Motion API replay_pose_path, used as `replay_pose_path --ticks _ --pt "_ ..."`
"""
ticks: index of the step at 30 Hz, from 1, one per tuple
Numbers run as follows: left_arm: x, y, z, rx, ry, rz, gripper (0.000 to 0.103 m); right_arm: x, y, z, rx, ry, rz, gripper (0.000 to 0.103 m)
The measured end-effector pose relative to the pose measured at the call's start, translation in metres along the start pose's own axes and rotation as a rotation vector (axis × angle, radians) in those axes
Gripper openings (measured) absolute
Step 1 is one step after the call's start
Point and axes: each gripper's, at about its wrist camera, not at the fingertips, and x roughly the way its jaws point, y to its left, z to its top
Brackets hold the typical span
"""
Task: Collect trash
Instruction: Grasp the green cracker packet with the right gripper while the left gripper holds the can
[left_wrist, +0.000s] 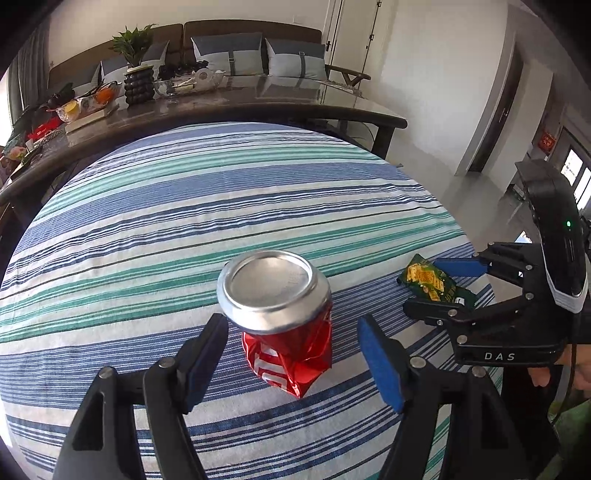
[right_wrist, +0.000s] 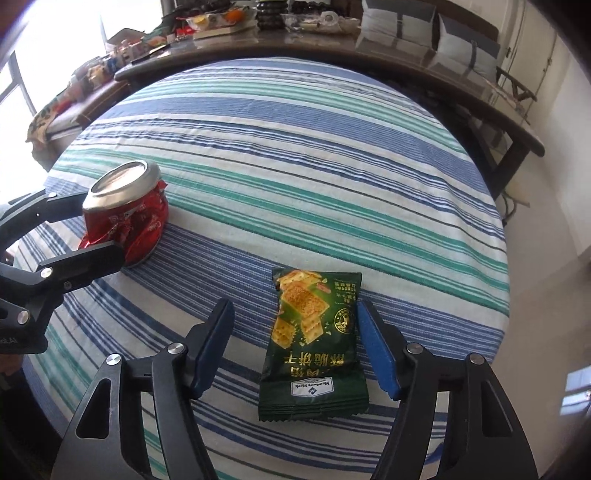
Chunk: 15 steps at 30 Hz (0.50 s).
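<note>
The left claw (left_wrist: 291, 363) stands wide apart around a crushed red can (left_wrist: 282, 317) at lower centre of its view, pads clear, the can upright with its silver end up. The right claw (right_wrist: 295, 349) gapes astride a green cracker packet (right_wrist: 314, 347) lying flat on the striped worktop (right_wrist: 295, 147), long axis running up the frame, gripping nothing.

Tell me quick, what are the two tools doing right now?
Left tool: open, holding nothing; crushed red can stands between its fingers.
Right tool: open, holding nothing; green snack packet lies between its fingers.
</note>
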Motion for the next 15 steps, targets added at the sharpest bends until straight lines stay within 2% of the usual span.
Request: replay_pose_path --ticks 2,5,9,15 --pt "0.007 0.002 0.006 0.006 0.011 0.023 0.074 0.002 0.002 0.002 -0.008 0.009 -0.02 0.045" --pt "0.015 0.007 0.013 -0.005 0.026 0.031 0.074 0.001 0.001 0.003 0.0 0.016 -0.016 0.045" --pt "0.013 0.017 0.015 -0.047 0.004 -0.048 0.068 -0.003 0.003 0.001 -0.012 0.017 -0.016 0.042" --pt "-0.007 0.01 0.017 -0.039 -0.044 -0.044 0.068 -0.019 -0.007 -0.002 0.014 -0.014 0.018 0.042"
